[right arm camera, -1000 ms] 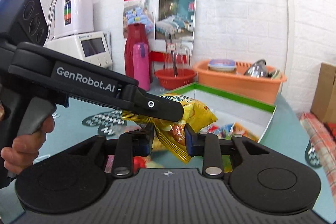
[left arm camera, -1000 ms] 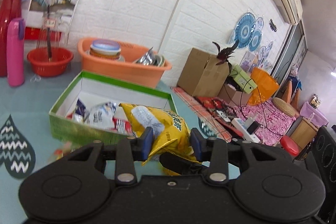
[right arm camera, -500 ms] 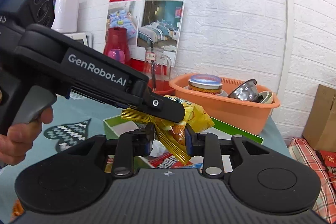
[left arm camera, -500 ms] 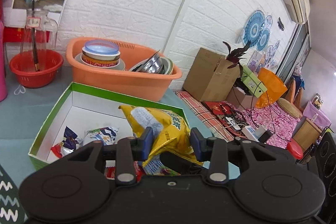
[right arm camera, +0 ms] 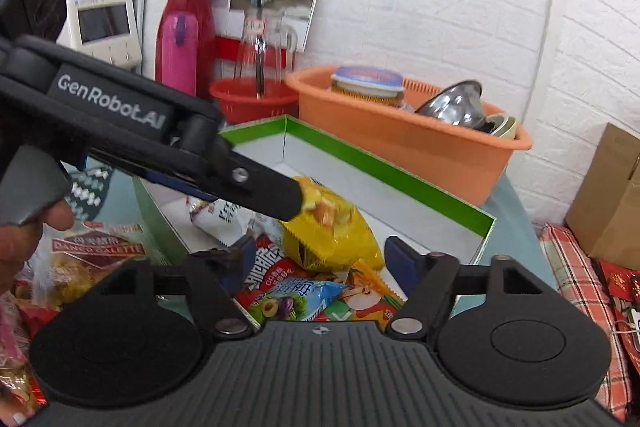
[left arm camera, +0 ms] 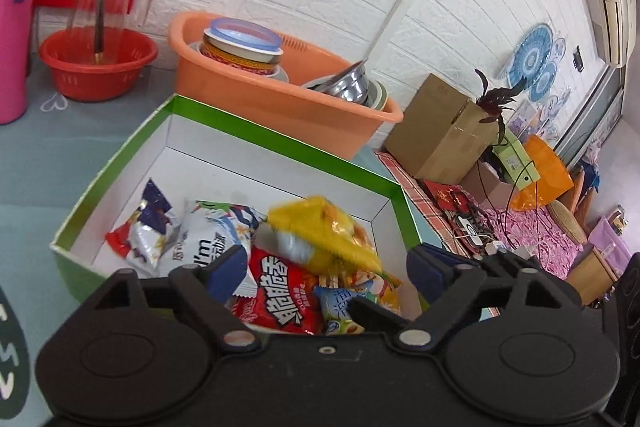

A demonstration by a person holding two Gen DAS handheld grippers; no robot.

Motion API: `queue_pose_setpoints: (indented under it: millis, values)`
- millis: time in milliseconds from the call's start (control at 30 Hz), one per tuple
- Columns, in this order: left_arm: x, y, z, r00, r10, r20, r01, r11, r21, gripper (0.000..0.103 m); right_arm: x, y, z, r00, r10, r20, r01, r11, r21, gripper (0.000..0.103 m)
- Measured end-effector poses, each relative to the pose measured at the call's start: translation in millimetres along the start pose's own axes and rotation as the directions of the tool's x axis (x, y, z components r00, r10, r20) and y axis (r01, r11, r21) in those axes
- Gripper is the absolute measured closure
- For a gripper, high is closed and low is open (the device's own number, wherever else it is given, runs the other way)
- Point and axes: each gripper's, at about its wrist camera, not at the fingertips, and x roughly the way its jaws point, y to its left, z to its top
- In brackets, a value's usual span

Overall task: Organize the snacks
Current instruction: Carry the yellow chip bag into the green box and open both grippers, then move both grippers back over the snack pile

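A yellow chip bag (left arm camera: 320,231) lies motion-blurred on the pile of snacks in the green-rimmed white box (left arm camera: 280,143). My left gripper (left arm camera: 326,263) hangs over the box's near side. Its jaws are opening, and the bag sits between them clear of both blue pads. In the right wrist view the same bag (right arm camera: 332,231) rests in the box (right arm camera: 380,167). My right gripper (right arm camera: 322,253) is also opening, its pads apart from the bag. One left finger (right arm camera: 260,187) reaches in and touches the bag's top. A red pack (left arm camera: 280,295) and a white pack (left arm camera: 208,235) lie underneath.
An orange basin (left arm camera: 280,95) of bowls stands right behind the box, with a red basket (left arm camera: 96,67) and a pink flask (left arm camera: 16,35) to its left. More snack packs (right arm camera: 96,255) lie on the table left of the box. A cardboard carton (left arm camera: 436,131) is beyond the table edge.
Both grippers came forward and down over the box, then spread their jaws. The yellow bag, gripped by both before, has dropped onto the snacks in the box.
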Motion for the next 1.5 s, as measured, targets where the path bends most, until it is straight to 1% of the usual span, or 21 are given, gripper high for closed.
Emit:
queue_pose_setpoints:
  millis: [33, 100, 233, 333, 400, 500, 633, 733, 900, 1000, 1067, 1200, 1367, 1433, 1467, 1500]
  values:
    - [-6.7, -2.5, -0.9, 1.000, 0.008, -0.006, -0.008, 1.000, 0.007, 0.000, -6.8, 0.9, 0.2, 1.000, 0.006, 0.003, -0.006, 1.000, 0.007, 0.000]
    - [-22.9, -9.7, -4.9, 1.000, 0.002, -0.007, -0.002, 1.000, 0.025, 0.000, -24.1, 4.2, 0.3, 1.000, 0.018, 0.025, -0.018, 1.000, 0.022, 0.000]
    - [-61.3, -24.6, -22.0, 1.000, 0.017, 0.001, -0.017, 0.999, 0.039, 0.000, -67.6, 17.9, -6.8, 0.996, 0.038, 0.077, -0.040, 0.999, 0.026, 0.000]
    - [-89.3, -33.0, -40.9, 0.999, 0.044, -0.003, -0.044, 0.997, 0.057, 0.000, -98.7, 28.8, -18.8, 0.992, 0.062, 0.114, -0.067, 0.997, 0.038, 0.000]
    - [-107.3, -38.1, -56.7, 0.998, 0.065, 0.014, -0.066, 0.995, 0.071, 0.000, -117.0, 36.1, -28.3, 0.988, 0.084, 0.130, -0.092, 0.994, 0.052, 0.000]
    - [-131.3, -43.7, -80.3, 0.997, 0.058, 0.046, -0.062, 0.995, 0.075, 0.000, -138.1, 45.8, -43.7, 0.983, 0.113, 0.146, -0.128, 0.987, 0.095, 0.000]
    - [-151.7, -40.7, -109.1, 0.997, 0.052, 0.056, -0.055, 0.998, 0.044, 0.000, -156.2, 61.6, -63.8, 0.977, 0.153, 0.147, -0.176, 0.972, 0.154, 0.000]
    - [-161.1, -34.3, -130.2, 0.997, 0.056, 0.045, -0.057, 0.998, 0.006, 0.000, -159.7, 74.8, -76.5, 0.967, 0.216, 0.136, -0.240, 0.952, 0.192, 0.000]
    - [-170.0, -19.2, -161.2, 0.995, 0.104, 0.009, -0.103, 0.994, -0.033, 0.000, -158.9, 103.6, -93.0, 0.956, 0.280, 0.084, -0.291, 0.937, 0.190, 0.000]
    - [-174.0, -12.9, -174.9, 0.995, 0.096, -0.010, -0.097, 0.994, -0.047, 0.000, -158.2, 114.8, -104.0, 0.960, 0.276, 0.050, -0.281, 0.943, 0.181, 0.000]
    - [-176.1, -11.5, -180.9, 0.995, 0.097, -0.014, -0.097, 0.994, -0.043, 0.000, -154.4, 115.5, -107.6, 0.964, 0.263, 0.031, -0.264, 0.946, 0.189, 0.000]
    - [-181.2, -9.3, -187.9, 0.990, 0.139, -0.002, -0.139, 0.990, -0.011, 0.000, -145.4, 110.3, -110.4, 0.979, 0.205, 0.002, -0.201, 0.959, 0.199, 0.000]
    - [-186.3, -8.2, -192.6, 0.989, 0.151, -0.004, -0.150, 0.988, 0.019, 0.000, -126.1, 109.3, -108.1, 0.988, 0.151, -0.020, -0.146, 0.976, 0.159, 0.000]
    - [-186.0, -12.7, -194.4, 0.992, 0.129, -0.016, -0.128, 0.991, 0.044, 0.000, -117.8, 108.5, -108.3, 0.990, 0.141, -0.034, -0.134, 0.979, 0.152, 0.000]
    - [-185.4, -16.4, -195.8, 0.993, 0.115, -0.020, -0.114, 0.992, 0.056, 0.000, -114.7, 108.3, -108.5, 0.990, 0.134, -0.050, -0.125, 0.981, 0.147, 0.013]
    - [-183.7, -20.5, -197.3, 0.995, 0.098, -0.028, -0.096, 0.993, 0.071, 0.001, -113.0, 108.3, -109.9, 0.989, 0.133, -0.070, -0.123, 0.983, 0.136, 0.046]
